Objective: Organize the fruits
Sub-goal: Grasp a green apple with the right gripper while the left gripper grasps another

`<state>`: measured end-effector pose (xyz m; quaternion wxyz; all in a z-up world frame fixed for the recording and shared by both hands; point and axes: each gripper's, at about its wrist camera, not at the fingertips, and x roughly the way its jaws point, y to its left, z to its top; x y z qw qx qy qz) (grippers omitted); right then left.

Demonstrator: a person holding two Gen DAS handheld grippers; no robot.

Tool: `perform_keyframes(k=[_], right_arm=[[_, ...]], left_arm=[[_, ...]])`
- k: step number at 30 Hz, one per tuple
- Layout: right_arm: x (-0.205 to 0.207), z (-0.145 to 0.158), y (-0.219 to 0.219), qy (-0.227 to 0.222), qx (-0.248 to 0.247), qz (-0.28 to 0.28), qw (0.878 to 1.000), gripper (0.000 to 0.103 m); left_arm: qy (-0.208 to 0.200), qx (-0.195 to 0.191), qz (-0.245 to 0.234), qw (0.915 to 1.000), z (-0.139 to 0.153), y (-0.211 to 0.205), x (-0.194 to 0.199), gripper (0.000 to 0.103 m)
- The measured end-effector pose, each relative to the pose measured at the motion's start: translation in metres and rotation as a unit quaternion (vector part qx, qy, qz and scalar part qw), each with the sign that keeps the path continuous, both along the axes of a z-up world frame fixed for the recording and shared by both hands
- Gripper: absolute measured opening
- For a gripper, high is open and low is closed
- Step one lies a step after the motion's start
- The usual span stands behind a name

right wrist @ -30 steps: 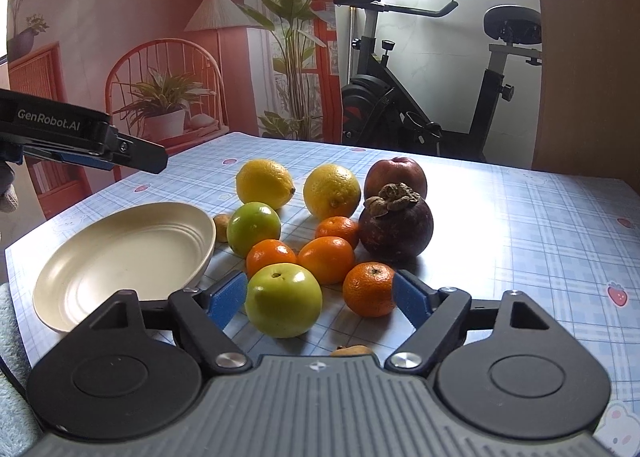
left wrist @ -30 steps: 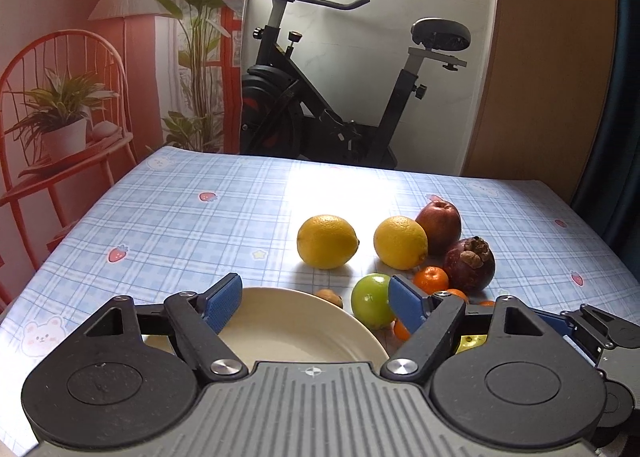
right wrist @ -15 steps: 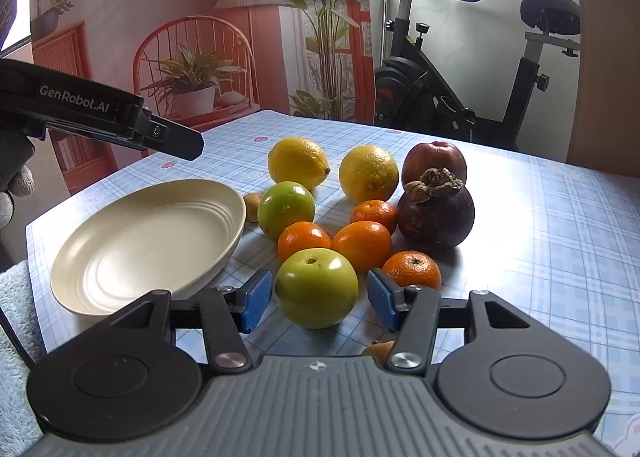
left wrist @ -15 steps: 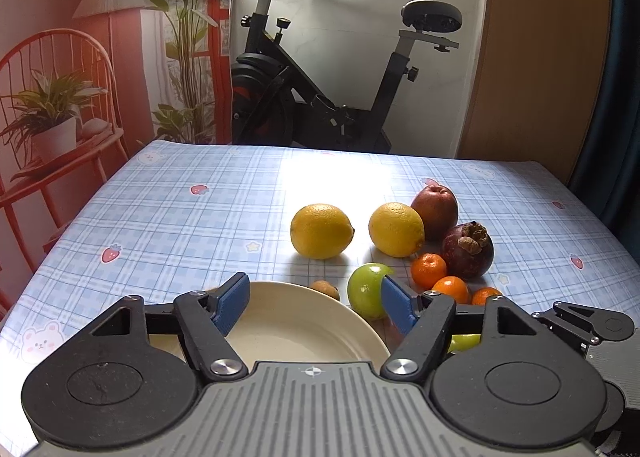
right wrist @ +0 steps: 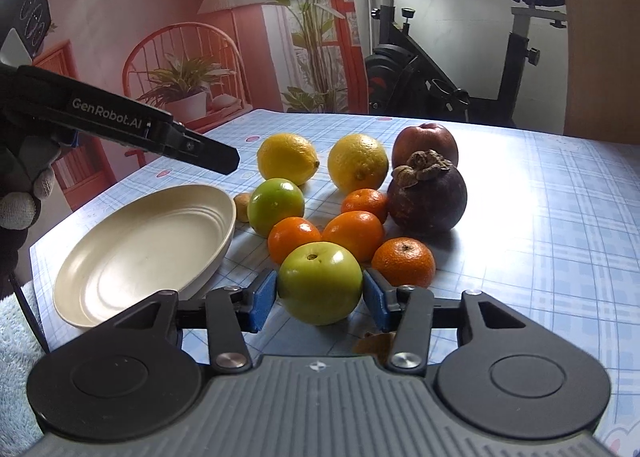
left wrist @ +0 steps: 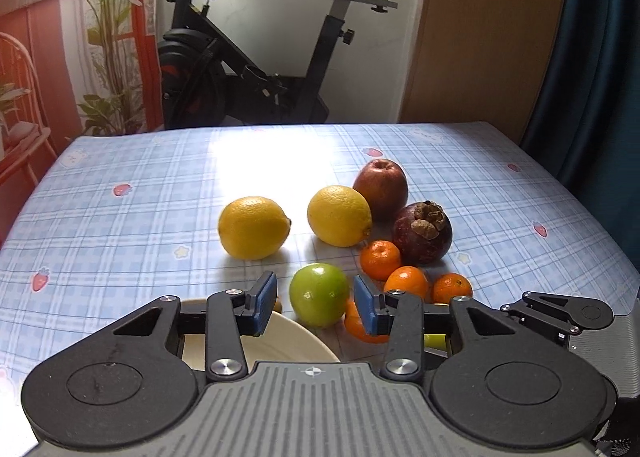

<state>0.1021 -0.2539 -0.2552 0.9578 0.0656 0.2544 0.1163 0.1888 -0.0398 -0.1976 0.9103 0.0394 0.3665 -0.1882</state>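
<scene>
A cream plate [right wrist: 136, 249] lies on the blue checked tablecloth, left of a cluster of fruit. My right gripper [right wrist: 320, 299] has its blue pads against both sides of a green apple [right wrist: 320, 283] at the near edge of the cluster. My left gripper [left wrist: 316, 307] hovers open over the plate's rim [left wrist: 296, 337], with another green apple [left wrist: 319, 299] seen between its pads, farther off. The cluster holds two lemons [right wrist: 286, 159], a red apple [right wrist: 424, 143], a mangosteen [right wrist: 426, 195] and several mandarins [right wrist: 354, 229].
A small brown fruit [right wrist: 242, 201] lies between the plate and the far green apple [right wrist: 275, 205]. The left gripper's body [right wrist: 120, 125] reaches over the plate in the right wrist view. An exercise bike [left wrist: 256, 69] stands beyond the table's far edge.
My right gripper moved forward and closed its pads onto the near green apple. My left gripper narrowed a little and shifted right toward the fruit.
</scene>
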Motion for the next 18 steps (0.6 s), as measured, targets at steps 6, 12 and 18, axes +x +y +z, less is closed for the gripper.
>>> perform_keyframes(k=[6, 12, 18], right_arm=[[-0.003, 0.001, -0.011, 0.006, 0.030, -0.026, 0.999, 0.050], [-0.006, 0.003, -0.010, 0.006, 0.027, -0.026, 0.999, 0.050], [-0.005, 0.004, -0.010, 0.006, 0.027, -0.026, 0.999, 0.050]], left_arm=[[0.021, 0.008, 0.001, 0.9997, -0.015, -0.009, 0.019, 0.046], [0.046, 0.005, 0.000, 0.9989, -0.023, -0.008, 0.031, 0.046], [0.071, -0.012, 0.007, 0.9973, -0.028, -0.009, 0.048, 0.048]])
